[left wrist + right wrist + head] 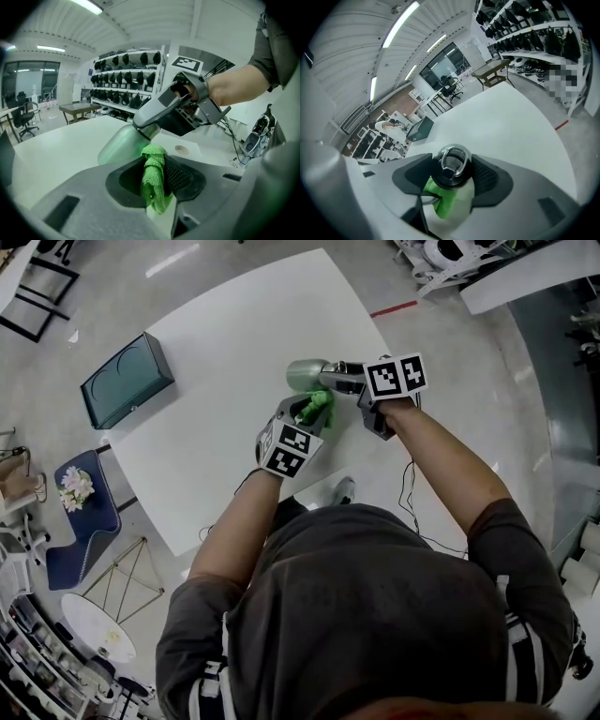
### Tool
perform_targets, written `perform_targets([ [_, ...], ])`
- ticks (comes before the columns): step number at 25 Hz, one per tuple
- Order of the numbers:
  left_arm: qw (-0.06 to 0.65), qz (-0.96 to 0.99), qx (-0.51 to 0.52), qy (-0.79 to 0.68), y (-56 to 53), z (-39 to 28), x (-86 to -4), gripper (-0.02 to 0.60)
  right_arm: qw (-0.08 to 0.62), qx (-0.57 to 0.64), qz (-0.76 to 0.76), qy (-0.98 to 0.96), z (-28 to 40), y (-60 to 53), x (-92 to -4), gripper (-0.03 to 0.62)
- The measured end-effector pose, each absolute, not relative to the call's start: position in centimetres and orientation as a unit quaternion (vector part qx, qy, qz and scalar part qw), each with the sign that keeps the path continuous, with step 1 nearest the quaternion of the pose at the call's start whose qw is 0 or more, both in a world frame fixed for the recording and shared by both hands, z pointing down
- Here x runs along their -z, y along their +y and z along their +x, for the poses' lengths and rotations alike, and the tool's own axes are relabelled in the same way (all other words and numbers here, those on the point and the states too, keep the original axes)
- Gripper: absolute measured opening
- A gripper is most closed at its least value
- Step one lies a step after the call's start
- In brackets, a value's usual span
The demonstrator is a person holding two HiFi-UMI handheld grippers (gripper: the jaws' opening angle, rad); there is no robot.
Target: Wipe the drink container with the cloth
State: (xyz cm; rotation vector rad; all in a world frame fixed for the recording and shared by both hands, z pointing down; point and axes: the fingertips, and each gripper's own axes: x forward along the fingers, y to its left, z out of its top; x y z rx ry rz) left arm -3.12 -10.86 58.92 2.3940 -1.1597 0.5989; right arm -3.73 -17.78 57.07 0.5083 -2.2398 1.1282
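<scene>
Drink container [451,165] pinched by right fingers [485,178], cloth [154,180] by left fingers [176,176], near table [225,381] edge, open surface beyond

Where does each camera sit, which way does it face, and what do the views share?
Head view: on the person's head, facing steeply down at the white table; shows both forearms, the left gripper and the right gripper.
Left gripper view: on the left gripper, looking along its jaws, shut on the green cloth, toward the drink container; the right forearm shows.
Right gripper view: on the right gripper, looking along its jaws, shut on the drink container's capped end; no body part shows.
Shared: all three show green cloth and drink container.
</scene>
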Motion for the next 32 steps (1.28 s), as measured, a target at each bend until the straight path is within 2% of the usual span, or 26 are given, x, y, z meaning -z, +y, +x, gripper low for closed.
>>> perform_targets([
  [6, 0.235, 0.852, -0.224, -0.411, -10.0, -4.4, -59.6, 0.1, 0.302, -0.418, 0.153, -0.843, -3.1, -16.4, -56.7, 0.252],
  [14, 0.257, 0.812, -0.262, -0.453, -10.7, -10.9, -62.2, 0.1, 0.322, -0.381, 0.108, -0.86, -3.5, -15.8, -55.0, 0.252],
  [18, 0.267, 0.815, -0.245, -0.452, -10.8, -13.6, -60.1, 0.1, 0.394, -0.284, 0.08, -0.871, -3.9, -15.0, -55.1, 0.252],
  [22, 0.259, 0.858, -0.196, -0.399, -10.9, -11.5, -55.9, 0.1, 0.457, -0.191, 0.035, -0.868, -4.1, -12.7, -56.0, 0.252],
  [26, 0.247, 0.868, -0.225, -0.367, -11.1, -8.5, -57.1, 0.1, 0.456, -0.163, 0.021, -0.875, -5.1, -11.6, -56.2, 0.252],
  [32, 0.266, 0.841, -0.277, -0.382, -10.6, -9.3, -61.2, 0.098, 0.425, -0.104, 0.006, -0.899, -6.4, -10.4, -55.4, 0.253],
])
